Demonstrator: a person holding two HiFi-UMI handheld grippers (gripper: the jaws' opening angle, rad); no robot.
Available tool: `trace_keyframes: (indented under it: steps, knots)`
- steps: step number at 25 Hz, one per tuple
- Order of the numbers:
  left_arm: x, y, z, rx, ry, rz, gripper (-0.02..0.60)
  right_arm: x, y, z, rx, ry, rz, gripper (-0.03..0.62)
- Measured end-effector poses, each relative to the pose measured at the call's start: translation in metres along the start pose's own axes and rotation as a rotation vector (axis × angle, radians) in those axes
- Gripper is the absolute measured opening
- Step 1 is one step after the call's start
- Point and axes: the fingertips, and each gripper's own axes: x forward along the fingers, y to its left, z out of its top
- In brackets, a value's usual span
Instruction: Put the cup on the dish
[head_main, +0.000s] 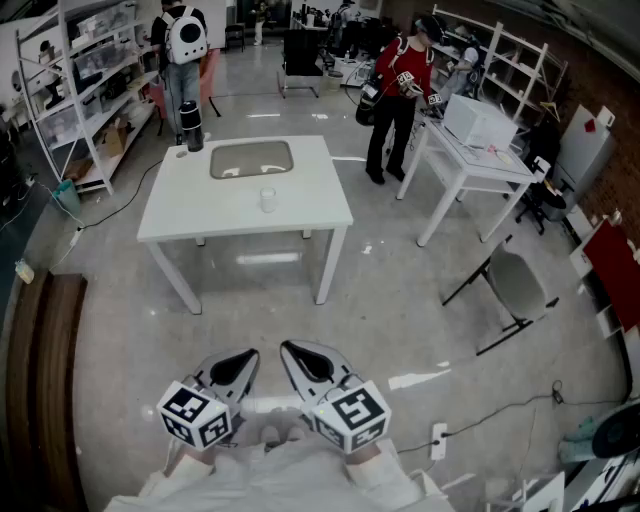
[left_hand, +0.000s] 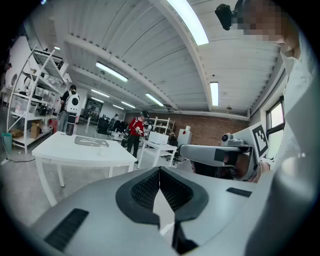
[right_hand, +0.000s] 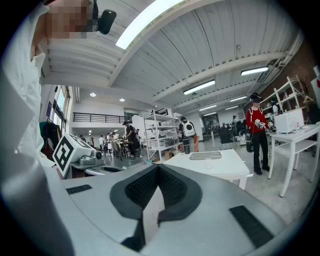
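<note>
Far to the left of the left tongs (head_main: 238, 365), metal shelving (head_main: 70, 90) stands along the room's edge, with a person wearing a white backpack (head_main: 184, 35) beyond it. Ahead of both tongs, and well apart from them across the floor, we see the white surface (head_main: 190, 215). A dark bottle (head_main: 190, 126) stands upright at its far left corner. To the right of the bottle lies the dish (head_main: 251, 159), a shallow grey rectangular tray set flat on the far half of the surface. The cup (head_main: 267, 200), small and clear, stands upright on the surface on the tongs' side of the dish, near its edge but apart from it.

We hold the left tongs low and close to the body, aimed roughly level toward the surface. They are clenched: the dark ribbed pads (left_hand: 145, 190) meet at their tips with nothing between them. Just beside them, the right tongs (head_main: 305, 358) are likewise clenched and empty, their pads (right_hand: 172, 189) closed tip to tip.

Far ahead and to the right of the right tongs, a person in a red top (head_main: 395, 95) stands beside a second surface (head_main: 480, 170) bearing a white box (head_main: 478, 122). A folding chair (head_main: 515, 285) stands nearer, still well to the right of the tongs.
</note>
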Motion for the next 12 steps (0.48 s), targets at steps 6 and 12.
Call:
trace_keyframes:
  steps: [6, 12]
  knots:
    - [0.000, 0.002, 0.001, -0.004, -0.005, 0.012, 0.008, -0.002, 0.002, -0.004, -0.008, 0.000, 0.016, 0.012]
    - [-0.005, 0.002, -0.003, -0.008, -0.003, 0.018, 0.008, -0.002, 0.008, -0.013, -0.009, 0.020, 0.028, 0.012]
